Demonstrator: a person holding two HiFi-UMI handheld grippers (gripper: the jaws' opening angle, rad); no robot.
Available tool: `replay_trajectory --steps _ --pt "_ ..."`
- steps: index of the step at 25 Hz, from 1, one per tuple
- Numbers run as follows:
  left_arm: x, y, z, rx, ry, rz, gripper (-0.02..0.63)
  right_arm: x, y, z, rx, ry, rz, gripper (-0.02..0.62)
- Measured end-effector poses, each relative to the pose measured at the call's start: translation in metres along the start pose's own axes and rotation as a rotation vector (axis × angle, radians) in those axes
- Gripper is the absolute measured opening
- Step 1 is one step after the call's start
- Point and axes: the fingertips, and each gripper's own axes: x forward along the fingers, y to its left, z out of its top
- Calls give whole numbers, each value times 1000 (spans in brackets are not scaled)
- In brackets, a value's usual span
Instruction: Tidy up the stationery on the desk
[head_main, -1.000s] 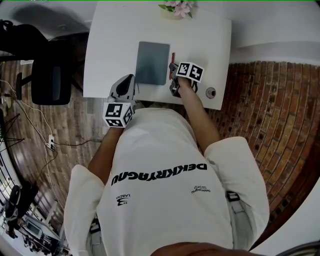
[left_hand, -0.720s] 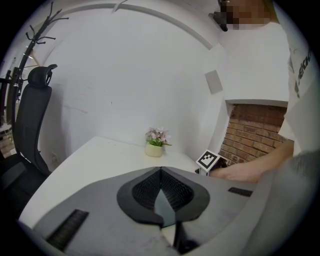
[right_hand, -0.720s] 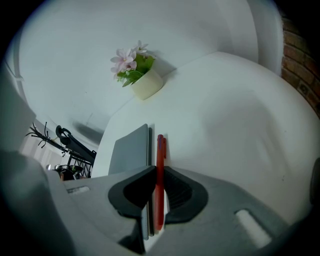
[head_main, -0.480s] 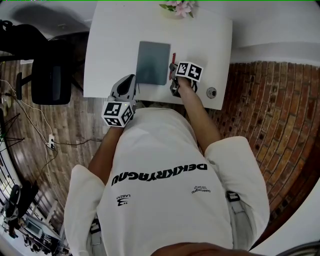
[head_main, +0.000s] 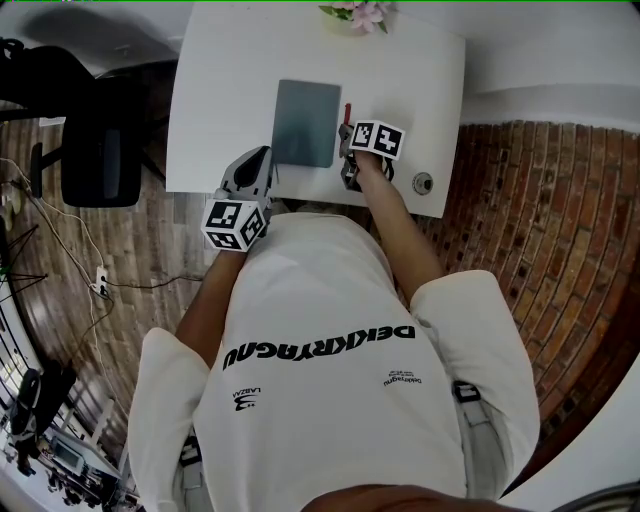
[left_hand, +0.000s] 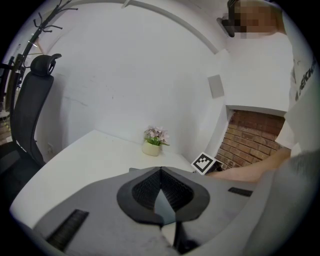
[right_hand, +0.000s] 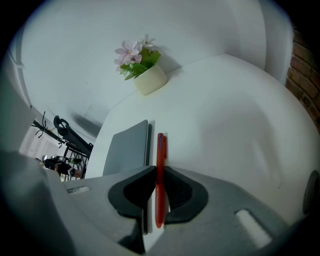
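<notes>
My left gripper (left_hand: 160, 172) hovers at the near edge of the white desk (right_hand: 225, 115), jaws pressed together on nothing. My right gripper (right_hand: 159, 172) pinches the red pen (right_hand: 160, 150), which runs just beside the grey notebook (right_hand: 127, 147). Beyond them stands a potted flower (right_hand: 149, 80).

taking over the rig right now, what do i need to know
Left gripper: shut, empty, at the near edge of the desk.
Right gripper: shut on the red pen, which runs along the right edge of the grey notebook.
Done: pen gripped; can't tell if it is off the desk.
Left: probably set the pen down tidily. Notebook lies flat mid-desk, flower pot at the far edge.
</notes>
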Motion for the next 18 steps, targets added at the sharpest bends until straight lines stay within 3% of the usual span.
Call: replay_trajectory --steps 18 --pt "-4 -5 -2 9 1 -9 -3 -13 -3 7 43 -63 49 80"
